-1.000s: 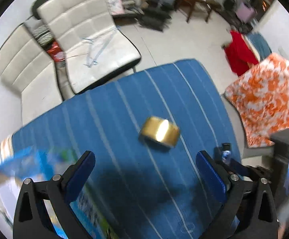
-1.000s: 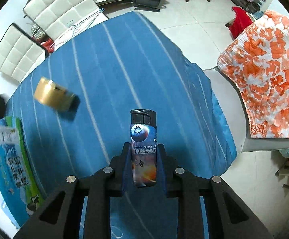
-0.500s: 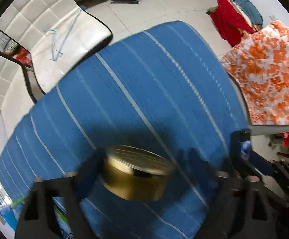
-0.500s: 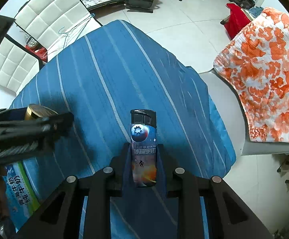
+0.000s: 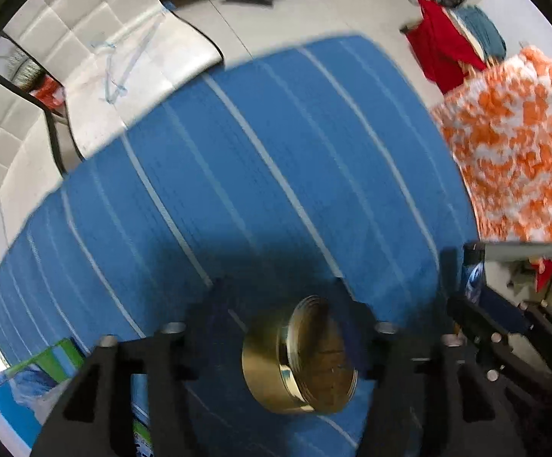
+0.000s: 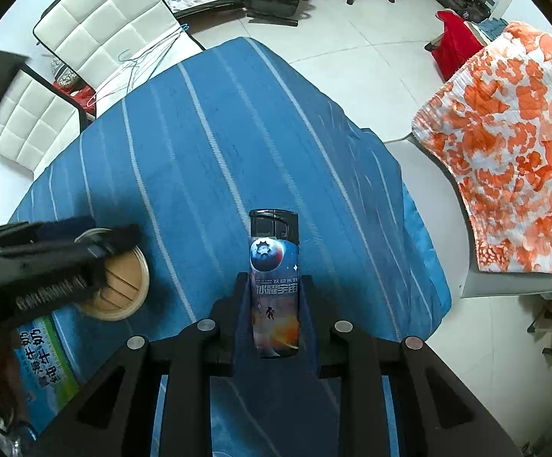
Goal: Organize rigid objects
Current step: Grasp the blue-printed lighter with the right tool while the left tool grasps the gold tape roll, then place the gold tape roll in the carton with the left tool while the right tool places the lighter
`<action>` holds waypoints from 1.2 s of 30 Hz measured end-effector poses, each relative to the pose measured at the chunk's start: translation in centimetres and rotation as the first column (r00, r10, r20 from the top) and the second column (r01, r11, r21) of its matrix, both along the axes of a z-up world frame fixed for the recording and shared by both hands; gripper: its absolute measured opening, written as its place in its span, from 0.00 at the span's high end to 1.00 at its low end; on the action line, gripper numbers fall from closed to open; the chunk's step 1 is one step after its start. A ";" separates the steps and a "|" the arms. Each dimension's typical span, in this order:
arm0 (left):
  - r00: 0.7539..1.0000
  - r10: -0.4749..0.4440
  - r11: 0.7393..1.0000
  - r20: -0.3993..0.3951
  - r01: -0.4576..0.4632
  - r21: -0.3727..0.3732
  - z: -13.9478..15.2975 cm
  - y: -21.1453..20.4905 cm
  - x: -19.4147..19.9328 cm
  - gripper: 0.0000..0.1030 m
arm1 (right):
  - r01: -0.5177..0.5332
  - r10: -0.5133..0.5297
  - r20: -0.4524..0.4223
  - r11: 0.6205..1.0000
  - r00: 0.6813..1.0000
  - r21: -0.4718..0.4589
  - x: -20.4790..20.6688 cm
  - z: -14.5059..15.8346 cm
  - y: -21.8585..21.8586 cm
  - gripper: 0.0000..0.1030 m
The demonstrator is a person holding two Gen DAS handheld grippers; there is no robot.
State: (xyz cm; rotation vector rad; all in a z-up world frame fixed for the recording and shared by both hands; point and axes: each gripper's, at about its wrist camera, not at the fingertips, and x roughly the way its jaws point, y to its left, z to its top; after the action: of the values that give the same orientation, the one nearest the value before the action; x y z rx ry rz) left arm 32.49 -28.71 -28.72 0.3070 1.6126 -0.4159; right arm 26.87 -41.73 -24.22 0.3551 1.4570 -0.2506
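A round gold tin (image 5: 298, 358) is tipped on its side above the blue striped tablecloth (image 5: 276, 144). My left gripper (image 5: 283, 301) has its blurred fingers shut on the tin. From the right wrist view the left gripper (image 6: 85, 243) reaches in from the left, and the gold tin (image 6: 123, 289) shows one flat face below it. My right gripper (image 6: 274, 282) is shut on an upright lighter (image 6: 274, 262) with a space print and a black cap. At the right edge of the left wrist view, the lighter (image 5: 473, 270) shows with the right gripper (image 5: 477, 304).
A blue-green milk carton (image 6: 43, 354) lies at the table's near left corner. White padded chairs (image 6: 96, 26) stand beyond the far edge, with wire hangers on one. An orange-and-white cloth (image 6: 516, 144) covers a chair on the right. A red garment (image 6: 455, 45) is behind it.
My left gripper came down over the gold tin and shut on it, and the tin now sits tipped on its side. The right gripper kept holding the lighter nearly still.
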 end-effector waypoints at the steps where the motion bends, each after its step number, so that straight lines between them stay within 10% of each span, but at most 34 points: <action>1: 1.000 0.001 1.000 -0.019 -0.001 -0.002 -0.4 0.1 -0.2 0.33 | -0.003 0.003 0.002 1.000 1.000 0.000 -0.1 0.1 0.3 0.74; 15: 0.994 0.047 0.996 -0.101 -0.055 -0.076 -0.5 1.4 -3.6 0.30 | 0.007 -0.007 -0.007 1.000 1.000 0.003 -2.2 0.7 0.7 0.74; 18: 0.996 0.015 0.997 -0.089 -0.021 -0.074 -0.1 1.2 -5.0 0.70 | 0.007 -0.007 -0.008 1.000 1.000 -0.007 -2.8 0.8 0.7 0.74; 25: 0.998 0.018 0.998 -0.057 -0.022 -0.067 0.4 1.7 -6.3 0.77 | 0.005 -0.005 -0.010 1.000 1.000 -0.008 -3.5 1.1 1.2 0.74; 36: 0.978 0.172 0.969 0.114 -0.147 -0.200 9.9 8.3 -8.3 0.77 | -0.076 0.076 0.108 0.997 0.991 -0.005 -5.2 8.6 6.1 0.74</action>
State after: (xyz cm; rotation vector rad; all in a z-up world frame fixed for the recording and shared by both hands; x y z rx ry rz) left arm 24.17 -20.43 -18.82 0.0567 1.4446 -0.4139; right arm 21.66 -35.61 -15.58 0.3066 1.3608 -0.1682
